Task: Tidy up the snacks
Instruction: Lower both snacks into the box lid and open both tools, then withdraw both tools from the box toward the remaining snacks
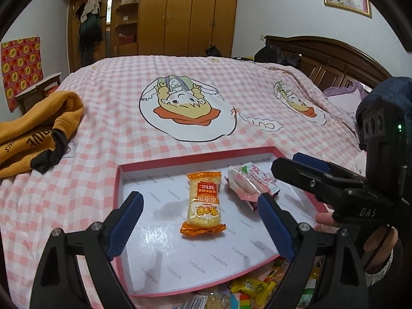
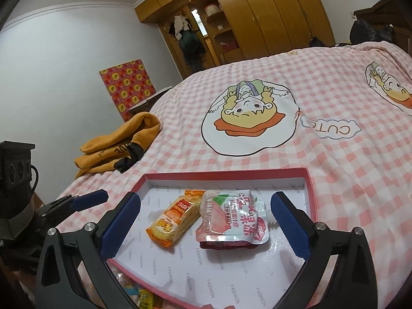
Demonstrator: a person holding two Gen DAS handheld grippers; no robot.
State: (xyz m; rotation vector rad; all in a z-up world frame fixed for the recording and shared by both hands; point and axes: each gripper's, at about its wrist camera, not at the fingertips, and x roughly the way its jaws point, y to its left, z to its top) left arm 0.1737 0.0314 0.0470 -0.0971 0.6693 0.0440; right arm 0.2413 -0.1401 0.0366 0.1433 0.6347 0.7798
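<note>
A shallow red-rimmed box tray (image 1: 195,157) (image 2: 226,173) with a white "FASHION" liner lies on the bed. In it, side by side, lie an orange rice-cracker pack (image 1: 203,203) (image 2: 171,219) and a pink jelly pouch (image 1: 247,182) (image 2: 231,219); the pouch rests on a dark red wrapper. My left gripper (image 1: 199,197) hovers open over the tray's near part, the cracker pack lying below its gap. My right gripper (image 2: 206,198) is open above the pouch, holding nothing. Each gripper shows in the other's view: the right gripper (image 1: 291,166), the left gripper (image 2: 87,198).
A heap of mixed wrapped snacks (image 1: 252,288) (image 2: 144,296) lies at the tray's near edge. A yellow hoodie (image 1: 38,128) (image 2: 121,144) sits on the pink checked quilt to the left. A hand (image 1: 381,244) holds the right gripper. Wardrobe and headboard stand behind.
</note>
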